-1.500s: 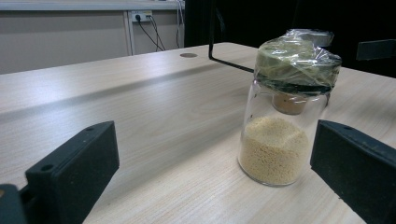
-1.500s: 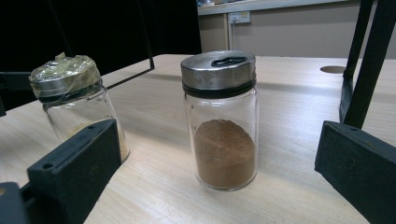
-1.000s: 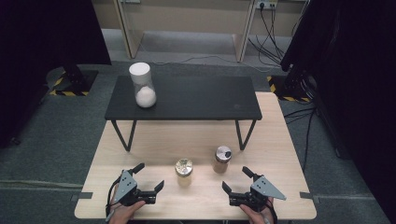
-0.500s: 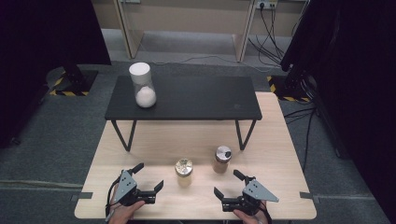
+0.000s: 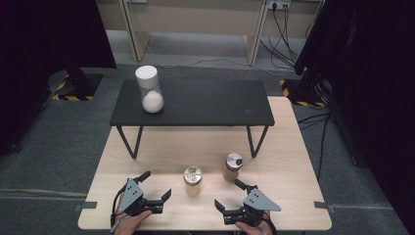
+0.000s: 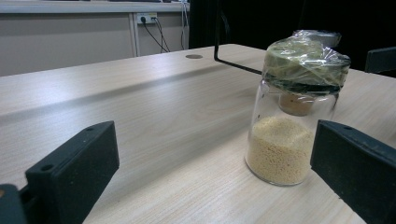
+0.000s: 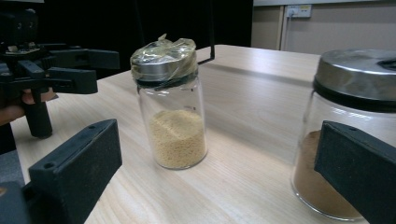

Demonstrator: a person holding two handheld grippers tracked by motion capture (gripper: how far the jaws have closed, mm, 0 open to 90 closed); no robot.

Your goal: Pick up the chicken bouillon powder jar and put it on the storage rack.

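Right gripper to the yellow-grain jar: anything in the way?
No. In the high view, bare wooden table lies between the right gripper and the yellow-grain jar; the right gripper view agrees.

Two upright glass jars stand near the table's front edge: a film-capped grain jar point(image 5: 193, 180) and a metal-lidded brown-powder jar point(image 5: 233, 167).

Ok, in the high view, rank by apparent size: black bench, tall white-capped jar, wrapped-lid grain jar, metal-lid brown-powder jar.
1. Black low bench.
2. Tall white-capped clear jar.
3. Tie, too alike: wrapped-lid glass jar of yellow grains and metal-lid jar of brown powder.
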